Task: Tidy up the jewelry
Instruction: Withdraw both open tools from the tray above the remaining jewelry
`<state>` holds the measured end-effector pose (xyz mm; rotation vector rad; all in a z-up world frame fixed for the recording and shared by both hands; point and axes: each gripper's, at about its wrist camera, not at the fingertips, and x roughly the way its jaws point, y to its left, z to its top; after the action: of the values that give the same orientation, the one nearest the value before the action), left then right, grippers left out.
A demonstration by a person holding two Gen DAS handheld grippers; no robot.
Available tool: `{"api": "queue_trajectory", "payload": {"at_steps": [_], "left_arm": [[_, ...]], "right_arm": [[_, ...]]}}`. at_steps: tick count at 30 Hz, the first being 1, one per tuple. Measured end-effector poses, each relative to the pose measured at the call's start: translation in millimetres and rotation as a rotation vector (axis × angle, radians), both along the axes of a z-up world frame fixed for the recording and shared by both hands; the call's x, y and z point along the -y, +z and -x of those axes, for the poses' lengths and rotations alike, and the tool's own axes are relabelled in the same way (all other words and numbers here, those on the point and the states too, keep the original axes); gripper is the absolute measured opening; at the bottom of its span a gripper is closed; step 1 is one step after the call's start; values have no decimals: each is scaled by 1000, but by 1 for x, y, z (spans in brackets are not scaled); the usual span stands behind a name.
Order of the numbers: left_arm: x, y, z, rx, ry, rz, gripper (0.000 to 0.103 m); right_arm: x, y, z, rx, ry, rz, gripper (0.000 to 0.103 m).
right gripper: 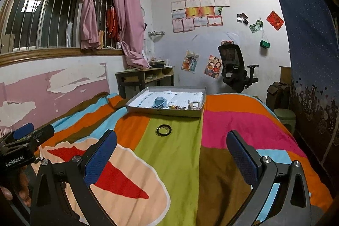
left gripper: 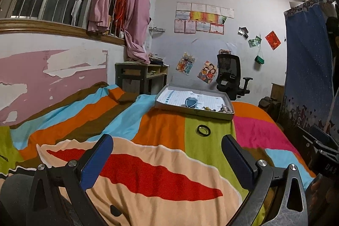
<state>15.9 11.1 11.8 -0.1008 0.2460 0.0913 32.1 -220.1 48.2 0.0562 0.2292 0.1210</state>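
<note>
1 bangle (right gripper: 163, 130), 1 tray (right gripper: 163, 112)

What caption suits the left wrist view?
Open left gripper faces bangles on the bedspread, before the tray.

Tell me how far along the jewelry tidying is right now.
Partly done, by the look of it: a blue piece and some small items already lie in the shallow tray on the bed. Nothing is in hand; the left gripper and right gripper both hover with jaws open. Left: the dark bangles on the green patch of blanket.
</note>
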Motion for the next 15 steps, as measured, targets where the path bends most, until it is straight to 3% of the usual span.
{"api": "queue_trajectory", "payload": {"at_steps": [9,15], "left_arm": [[-3,26,-51,-34,21,-4,103],[-4,50,-100,10,14,-11,103]], "right_arm": [[-3,32,-40,63,-1,14,102],[-3,61,-90,121,-9,6,102]]}}
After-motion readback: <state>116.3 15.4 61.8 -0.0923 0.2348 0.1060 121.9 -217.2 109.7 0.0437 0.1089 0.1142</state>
